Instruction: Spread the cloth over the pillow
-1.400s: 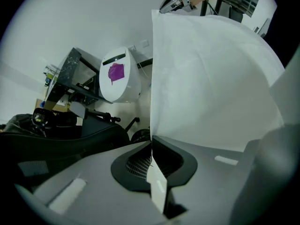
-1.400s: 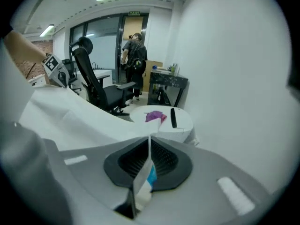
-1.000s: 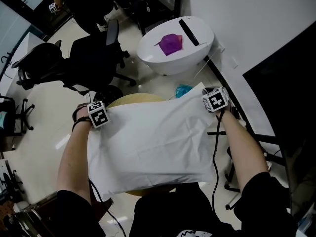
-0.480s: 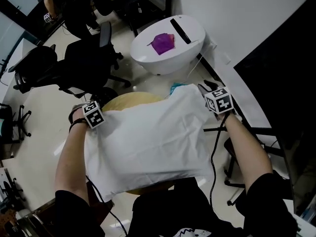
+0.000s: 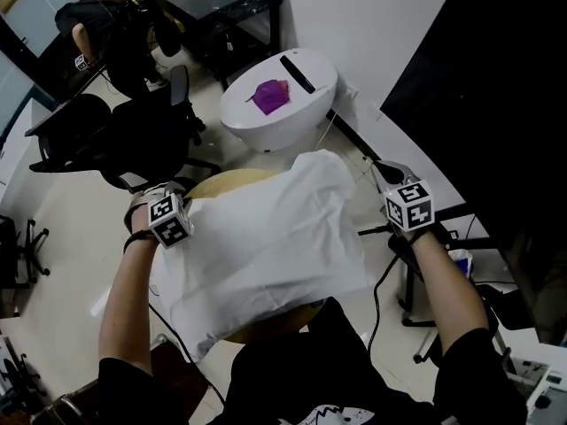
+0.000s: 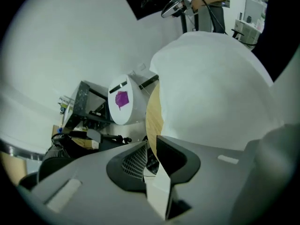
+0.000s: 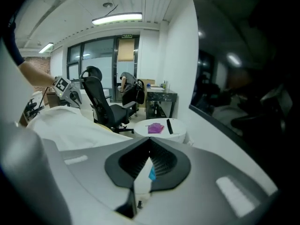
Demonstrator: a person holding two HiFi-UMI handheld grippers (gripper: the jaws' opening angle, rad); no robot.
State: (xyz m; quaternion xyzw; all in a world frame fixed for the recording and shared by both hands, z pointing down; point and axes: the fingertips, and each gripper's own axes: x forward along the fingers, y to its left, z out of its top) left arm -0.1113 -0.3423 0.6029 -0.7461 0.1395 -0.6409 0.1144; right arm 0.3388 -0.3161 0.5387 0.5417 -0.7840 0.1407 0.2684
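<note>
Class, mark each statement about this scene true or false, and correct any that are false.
1. The white pillow lies on a round wooden table. True.
2. The crumpled purple object sits on a black office chair. False: it lies on the white oval table beyond the pillow.
3. The right gripper grips a corner of the pillow. False: it hangs clear of the pillow, to its right, and its fingers have just closed on nothing.
4. A black bar lies beside the purple object on the same white top. True.
</note>
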